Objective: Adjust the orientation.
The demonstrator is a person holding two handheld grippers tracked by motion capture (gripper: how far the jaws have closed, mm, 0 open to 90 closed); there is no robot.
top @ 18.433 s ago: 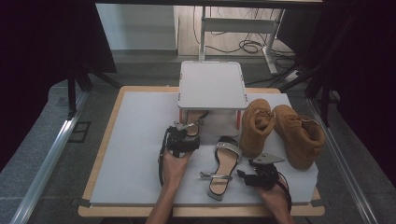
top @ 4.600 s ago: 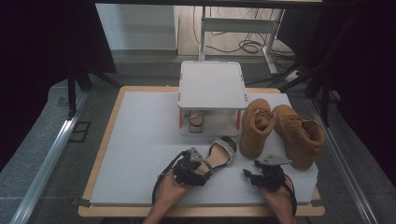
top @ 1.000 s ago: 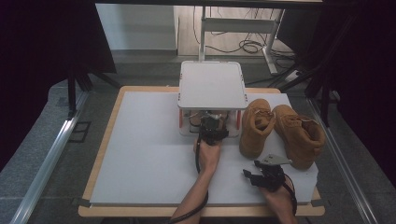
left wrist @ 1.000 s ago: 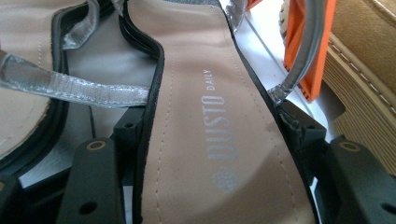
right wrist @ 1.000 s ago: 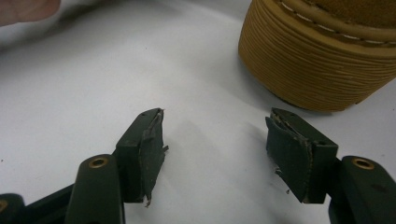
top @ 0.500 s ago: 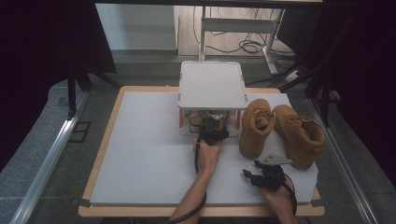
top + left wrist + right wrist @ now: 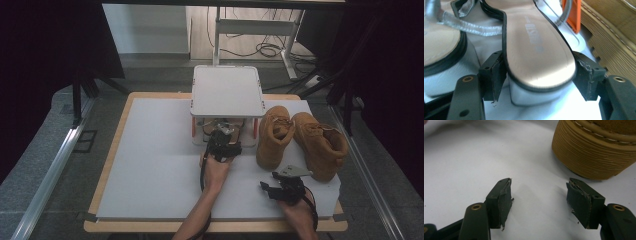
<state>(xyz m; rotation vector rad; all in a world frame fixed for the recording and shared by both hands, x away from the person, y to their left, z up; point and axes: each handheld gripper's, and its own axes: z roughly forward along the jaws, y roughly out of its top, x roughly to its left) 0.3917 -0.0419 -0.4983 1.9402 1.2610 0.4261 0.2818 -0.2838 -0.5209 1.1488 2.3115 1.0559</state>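
High view: left gripper (image 7: 223, 145) at the front edge of the small white stand (image 7: 227, 90), its tips lost in the shadow beneath. Sandal (image 7: 226, 131) under the stand, mostly hidden by the top, hard to make out. Two tan boots (image 7: 300, 137) just right of the stand. Right gripper (image 7: 286, 186) well in front of the stand and to its right, on the white mat (image 7: 150, 165), near the closer boot; jaw gap too small to judge here.

Left gripper view: heel end of the sandal (image 7: 537, 47) between the two black jaws, which have just been opening; left pad at or just off the sole's edge, right pad a sliver clear, so no firm clamp. Second sandal (image 7: 441, 45) at the left, cut off by the frame. Orange leg (image 7: 571, 13) of the stand behind, ribbed boot sole (image 7: 614, 37) at the right, both cropped.

Right gripper view: jaws apart, nothing between them but bare mat (image 7: 474, 157). Ribbed sole of a boot (image 7: 596, 152) beyond the right jaw, top cut off.
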